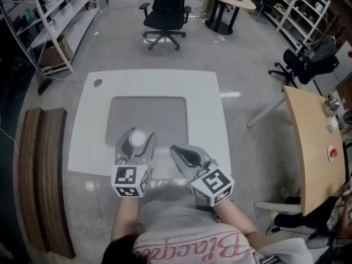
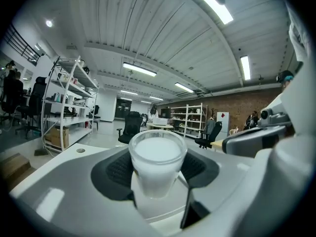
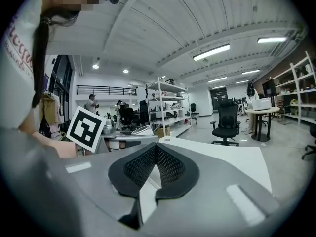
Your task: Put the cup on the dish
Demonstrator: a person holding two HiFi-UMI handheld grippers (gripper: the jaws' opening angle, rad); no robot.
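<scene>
1. Cup (image 2: pixel 157 162), white and upright, sits between the dark pads of my left gripper (image 1: pixel 137 141), which press on it from both sides.
2. In the head view the cup is over the near edge of a grey mat (image 1: pixel 148 117), close to my body.
3. A pale round rim (image 2: pixel 153 206) shows just under the cup in the left gripper view. I cannot tell whether it is the dish, or whether the cup touches it.
4. My right gripper (image 1: pixel 176 150) is just beside the left one. Its jaws are closed tip to tip with nothing between them.
5. The mat lies on a white table (image 1: pixel 209 109).
6. Beyond the table stand a black chair (image 1: pixel 165 10) and shelves (image 1: pixel 55 15).
</scene>
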